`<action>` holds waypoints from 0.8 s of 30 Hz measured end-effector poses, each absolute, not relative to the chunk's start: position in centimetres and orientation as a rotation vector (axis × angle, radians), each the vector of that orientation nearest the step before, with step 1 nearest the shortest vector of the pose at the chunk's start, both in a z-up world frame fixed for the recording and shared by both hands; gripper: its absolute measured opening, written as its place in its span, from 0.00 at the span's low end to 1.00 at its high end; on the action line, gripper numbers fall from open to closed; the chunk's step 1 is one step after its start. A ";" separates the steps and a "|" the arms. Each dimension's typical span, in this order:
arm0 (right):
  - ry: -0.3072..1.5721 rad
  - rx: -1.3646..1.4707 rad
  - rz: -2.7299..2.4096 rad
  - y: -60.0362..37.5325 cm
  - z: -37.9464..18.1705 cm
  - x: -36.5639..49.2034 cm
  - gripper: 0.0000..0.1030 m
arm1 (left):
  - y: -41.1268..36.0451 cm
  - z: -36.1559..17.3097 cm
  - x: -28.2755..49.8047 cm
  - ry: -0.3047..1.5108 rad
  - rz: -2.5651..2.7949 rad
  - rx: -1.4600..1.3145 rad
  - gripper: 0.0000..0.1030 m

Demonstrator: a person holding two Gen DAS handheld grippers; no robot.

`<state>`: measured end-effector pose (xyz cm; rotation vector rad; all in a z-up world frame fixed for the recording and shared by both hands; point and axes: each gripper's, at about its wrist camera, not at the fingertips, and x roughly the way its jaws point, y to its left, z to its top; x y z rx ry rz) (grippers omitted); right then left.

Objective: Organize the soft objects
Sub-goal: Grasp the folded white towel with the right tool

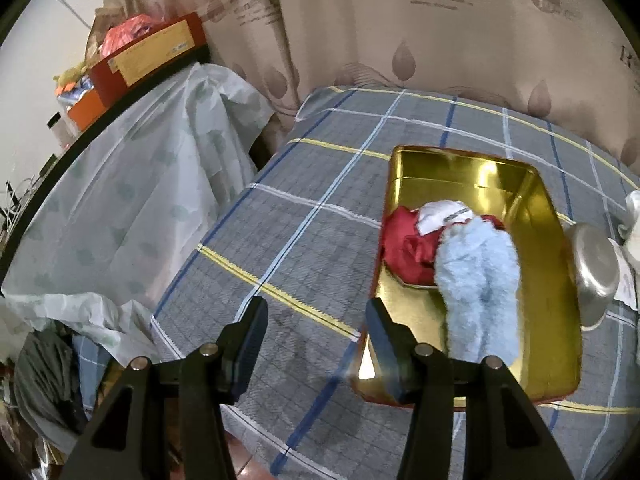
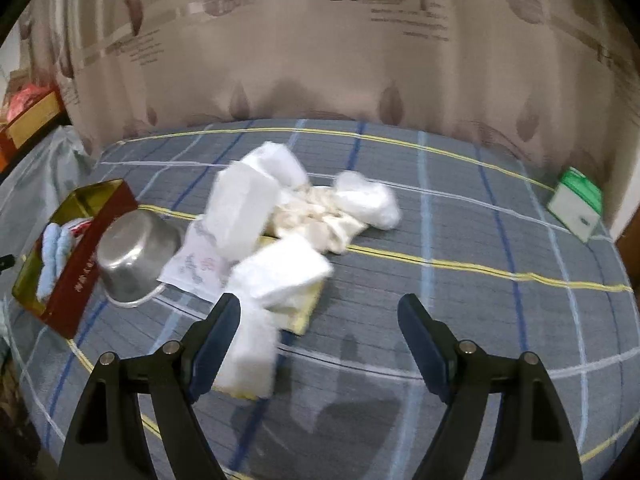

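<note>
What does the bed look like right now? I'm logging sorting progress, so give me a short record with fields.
surface: plaid bedspread
box: gold tin, open, on the bedspread
in box: fluffy blue cloth, red cloth, white cloth
beside box: metal bowl, upside down
still loose: pile of white cloths on the bedspread
left gripper: open, empty
right gripper: open, empty, over the near edge of the pile
</note>
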<state>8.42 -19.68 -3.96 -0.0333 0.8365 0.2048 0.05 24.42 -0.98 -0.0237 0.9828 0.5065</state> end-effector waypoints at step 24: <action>0.938 -0.003 0.265 -17.9 -7.3 13.6 0.54 | 17.3 -1.9 4.2 1.028 0.360 0.085 0.51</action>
